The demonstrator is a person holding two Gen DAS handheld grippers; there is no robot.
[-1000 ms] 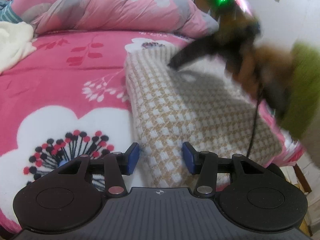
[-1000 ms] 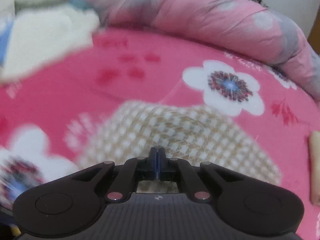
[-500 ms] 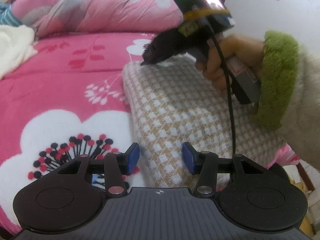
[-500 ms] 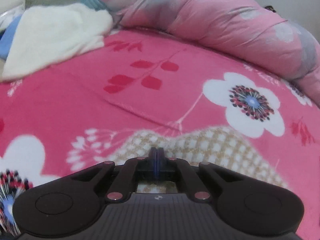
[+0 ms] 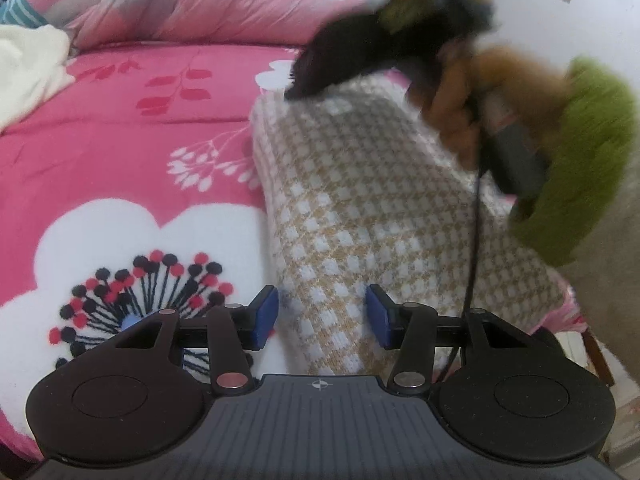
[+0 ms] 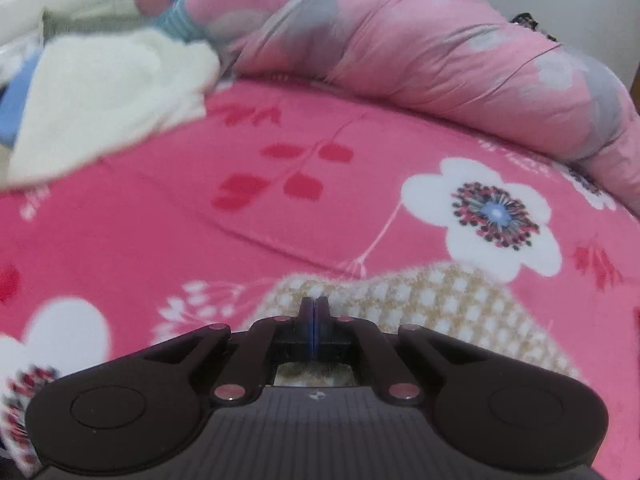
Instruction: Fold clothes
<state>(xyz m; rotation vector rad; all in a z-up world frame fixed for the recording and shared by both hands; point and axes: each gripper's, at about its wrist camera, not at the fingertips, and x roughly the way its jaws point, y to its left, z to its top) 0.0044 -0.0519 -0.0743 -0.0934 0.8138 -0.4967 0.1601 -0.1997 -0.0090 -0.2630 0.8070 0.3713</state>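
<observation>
We have the checked knit garment [image 5: 360,200] lying folded into a compact block on the pink flowered bed [image 5: 120,140], toward the near right edge, with a white flower print just to its left. Our left claw [image 5: 322,316] hovers over the garment's near end, its blue pads spread apart with the knit between them but not pinched, so it grasps nothing. Our right claw [image 6: 315,320] is clenched fully, pad against pad, with no cloth visibly caught; it sits at the far end of the block, and from the left view it is blurred, so we cannot tell whether its tips press the fabric.

The step in hand, as we judge it, is tidying the finished fold. To do it well, we use the closed right claw as a blunt tool, pressing and stroking the top layer flat from the far edge toward us, without snagging the loose weave. We hold the left claw steady to pin the near end. The cream cloth [image 6: 104,96] lying far left by the rolled pink quilt [image 6: 400,48] looks like the next piece.
</observation>
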